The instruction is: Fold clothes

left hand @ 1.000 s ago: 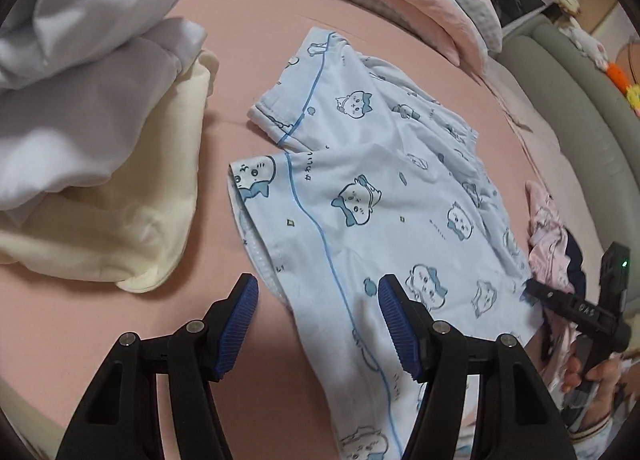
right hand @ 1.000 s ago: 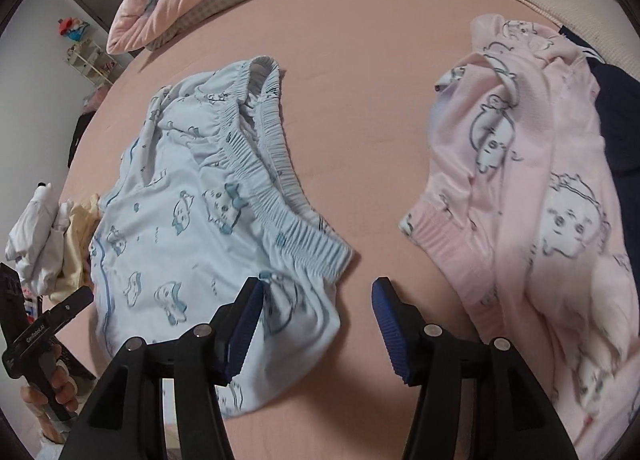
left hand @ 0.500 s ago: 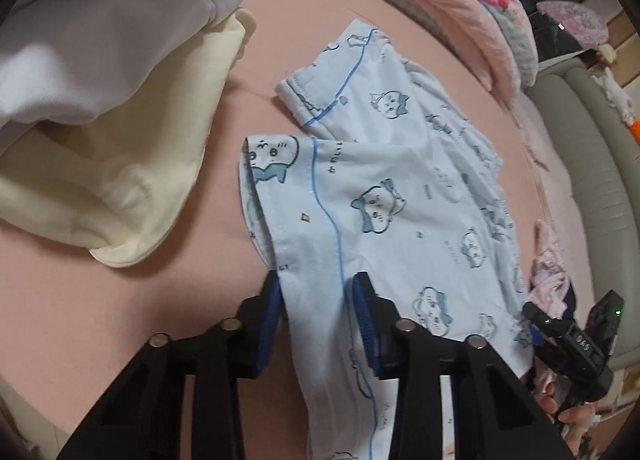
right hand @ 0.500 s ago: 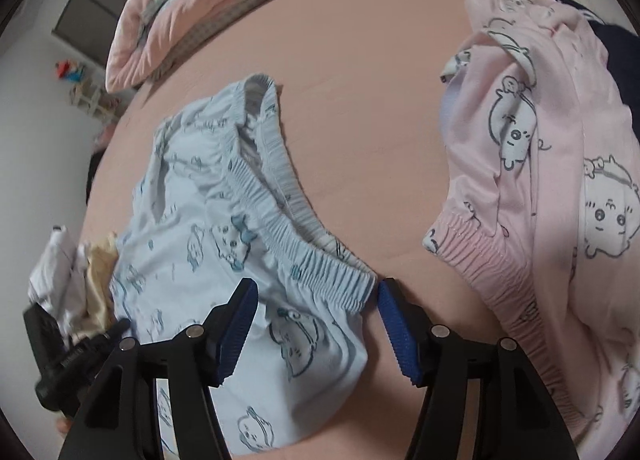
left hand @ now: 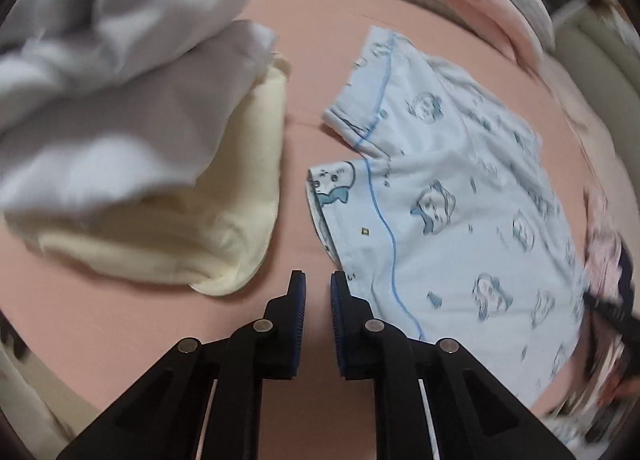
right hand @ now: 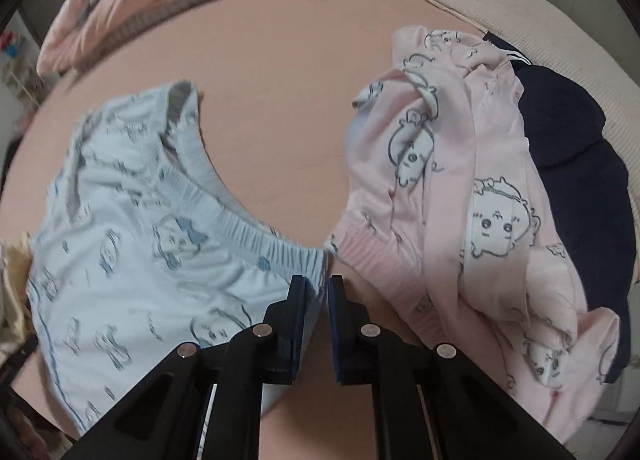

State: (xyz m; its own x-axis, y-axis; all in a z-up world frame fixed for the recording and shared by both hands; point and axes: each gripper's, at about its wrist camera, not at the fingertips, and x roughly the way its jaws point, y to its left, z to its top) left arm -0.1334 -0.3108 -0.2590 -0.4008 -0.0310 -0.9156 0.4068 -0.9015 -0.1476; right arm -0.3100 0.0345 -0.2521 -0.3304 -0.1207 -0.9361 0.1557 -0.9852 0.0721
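Two tongs just closed: R tongs [right hand: 316, 288] pinch shorts [right hand: 140, 260] at waistband corner; L tongs [left hand: 318, 284] nearly together, bare bed [left hand: 312, 72] in gap, shorts' hem at 1 o'clock.

Left gripper [left hand: 318, 286], right gripper [right hand: 316, 290]: black angular arms; silver round screws; blue ribbed pads.

Both wrist views: close, steeply downward; share blue shorts [left hand: 460, 220].

Dim, soft light; motion blur, fisheye-warped edges.
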